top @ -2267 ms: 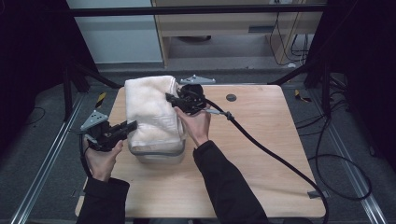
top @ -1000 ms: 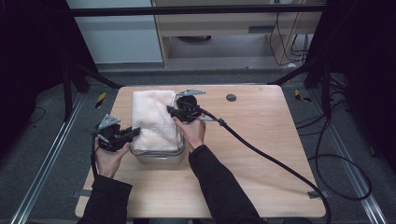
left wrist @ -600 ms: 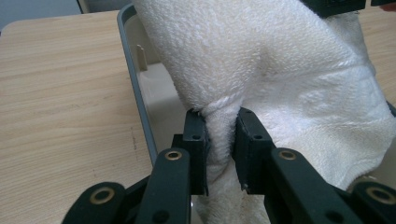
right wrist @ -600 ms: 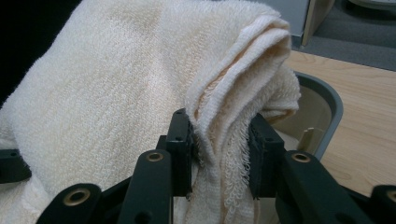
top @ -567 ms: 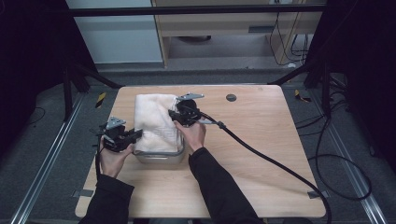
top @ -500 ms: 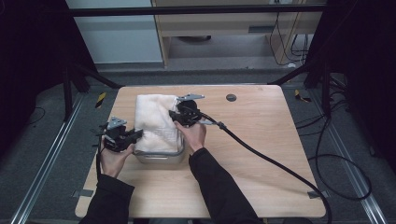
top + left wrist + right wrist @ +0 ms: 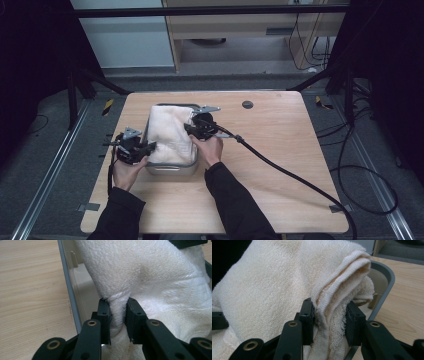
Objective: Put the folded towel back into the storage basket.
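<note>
Far left of the high view: a strip of yellow-and-black tape (image 7: 108,106) lay on the floor beside the wooden surface (image 7: 280,165).

Left hand (image 7: 125,172) came in from the near edge, holding the left gripper (image 7: 149,146) at the left side of the tub. In the left gripper view its jaws were clamped on a pinched fold of the white towel (image 7: 155,282), cloth bunched tight between the pads, with the tub's clear wall (image 7: 71,297) running just to the left of them.

Centre: the towel (image 7: 167,132) sat folded in the metal-looking tub (image 7: 172,169), heaped above the rim and hiding most of the inside. The tub stood on the left half of the surface. Whether the towel rested on the tub floor or hung from the two grips could not be told from above.

Right of the tub: the right gripper (image 7: 187,127) met the towel's right edge, the right hand (image 7: 210,149) behind it. In the right gripper view its jaws were closed on several layers of the towel's hemmed edge (image 7: 332,315), the tub's grey rounded corner (image 7: 387,277) just beyond.

Farther right: a thick black cable (image 7: 295,175) trailed from that gripper across the surface toward the near right corner. A small dark round spot (image 7: 247,104) sat near the far edge.
</note>
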The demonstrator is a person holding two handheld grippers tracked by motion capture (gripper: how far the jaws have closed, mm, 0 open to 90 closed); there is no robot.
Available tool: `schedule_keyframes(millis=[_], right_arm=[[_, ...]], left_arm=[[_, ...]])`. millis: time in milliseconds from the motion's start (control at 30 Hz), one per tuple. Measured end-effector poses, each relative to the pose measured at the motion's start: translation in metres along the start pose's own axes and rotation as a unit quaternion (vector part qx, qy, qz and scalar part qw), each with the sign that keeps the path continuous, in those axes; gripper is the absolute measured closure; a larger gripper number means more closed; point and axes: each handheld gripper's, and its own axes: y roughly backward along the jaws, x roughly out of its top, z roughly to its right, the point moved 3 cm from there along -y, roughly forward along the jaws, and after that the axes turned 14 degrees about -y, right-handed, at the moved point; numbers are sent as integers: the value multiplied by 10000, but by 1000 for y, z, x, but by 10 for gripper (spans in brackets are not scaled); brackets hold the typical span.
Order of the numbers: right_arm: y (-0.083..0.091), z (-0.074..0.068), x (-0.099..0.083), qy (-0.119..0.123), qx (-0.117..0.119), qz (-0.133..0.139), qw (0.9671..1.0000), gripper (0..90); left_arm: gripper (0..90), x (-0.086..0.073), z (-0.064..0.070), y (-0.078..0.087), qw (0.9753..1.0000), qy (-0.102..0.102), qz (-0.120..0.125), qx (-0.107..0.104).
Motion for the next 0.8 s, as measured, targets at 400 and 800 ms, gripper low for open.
schedule_keyframes(millis=[400,800], right_arm=[[-3,1,-3,295,-133,5,9995,605],[-3,3,-4,650,-277,57,9975,581]], left_arm=[[693,-1,-1,-3,9999,57,-45,71],[642,1,-6,5,9995,161,205,152]])
